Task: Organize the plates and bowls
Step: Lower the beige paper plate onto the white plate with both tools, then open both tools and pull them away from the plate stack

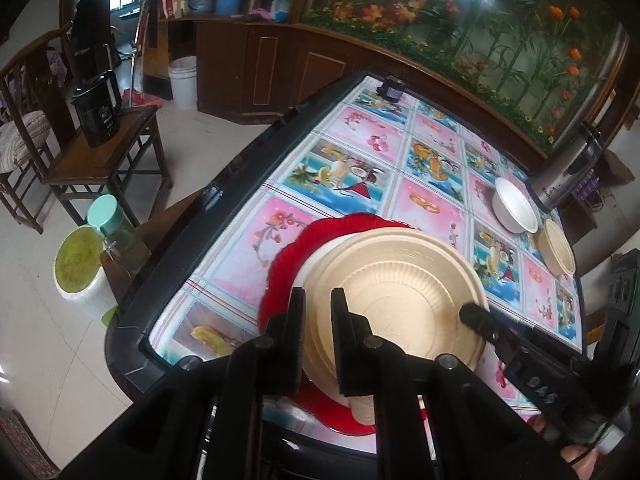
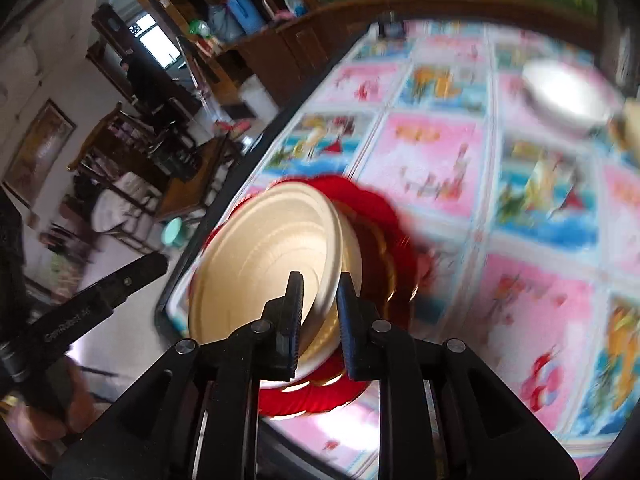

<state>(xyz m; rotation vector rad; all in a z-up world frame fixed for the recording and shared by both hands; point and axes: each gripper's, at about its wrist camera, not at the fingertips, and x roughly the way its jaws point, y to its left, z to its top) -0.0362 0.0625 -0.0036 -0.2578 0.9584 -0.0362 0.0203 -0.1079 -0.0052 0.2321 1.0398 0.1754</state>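
Note:
A stack of beige paper plates (image 1: 400, 292) (image 2: 272, 248) rests on a red scalloped plate (image 1: 288, 256) (image 2: 380, 216) at the near left of the patterned table. My left gripper (image 1: 319, 320) is shut on the near rim of the stack. My right gripper (image 2: 320, 304) straddles the rim of the top beige plate on the other side. Its jaws stand a little wider than the rim, which looks loose between them in the blurred right wrist view. One of its fingers (image 1: 476, 314) lies over the plate's right edge. A white bowl (image 1: 514, 208) (image 2: 560, 92) and a beige bowl (image 1: 556, 252) sit far right.
A steel thermos (image 1: 572, 168) stands behind the bowls at the table's right edge. The black table rim (image 1: 180, 280) runs close along the left of the stack. Beyond it stand a green-lidded bottle (image 1: 108, 220), a white tub (image 1: 76, 264) and a wooden stool with a black kettle (image 1: 96, 116).

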